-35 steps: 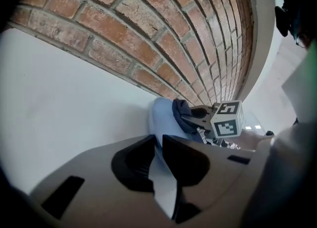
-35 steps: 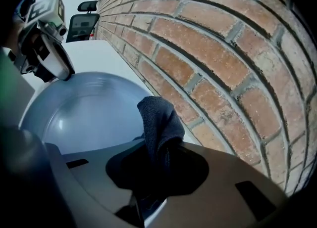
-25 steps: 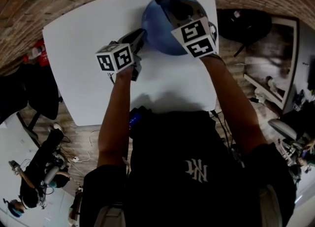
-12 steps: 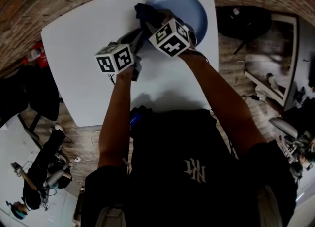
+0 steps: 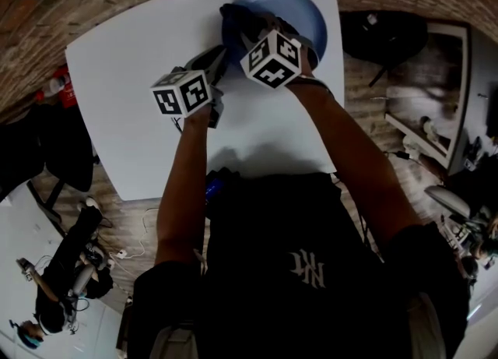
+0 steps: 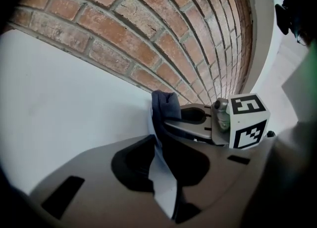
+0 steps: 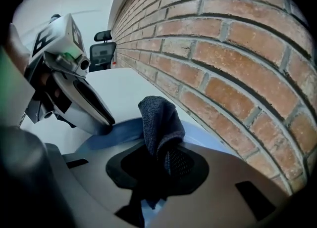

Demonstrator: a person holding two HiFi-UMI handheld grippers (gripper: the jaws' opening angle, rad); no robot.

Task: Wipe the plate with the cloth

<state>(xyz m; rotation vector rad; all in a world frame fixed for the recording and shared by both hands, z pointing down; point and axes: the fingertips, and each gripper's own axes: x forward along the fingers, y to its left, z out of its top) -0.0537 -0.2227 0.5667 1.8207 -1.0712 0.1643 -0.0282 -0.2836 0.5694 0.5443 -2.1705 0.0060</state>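
The blue plate (image 5: 299, 7) rests at the far edge of the white table (image 5: 124, 61). My left gripper (image 5: 219, 57) is shut on the plate's near-left rim; in the left gripper view the rim (image 6: 162, 180) runs edge-on between the jaws. My right gripper (image 5: 247, 29) is shut on the dark cloth (image 5: 236, 16), which is bunched over the plate's left part. In the right gripper view the cloth (image 7: 159, 120) stands up from between the jaws, above the plate (image 7: 121, 130). The left gripper (image 7: 105, 119) pinches the rim just beside it.
A brick surface (image 7: 233, 49) lies just beyond the table's far edge. A black office chair (image 5: 385, 34) stands to the right of the table, and a red object (image 5: 59, 81) lies off its left corner. Another person (image 5: 58, 279) is at the lower left.
My right gripper has swung left and down with the cloth, from the plate's right side to its left part, rolling as it went. The left gripper has kept still on the rim.
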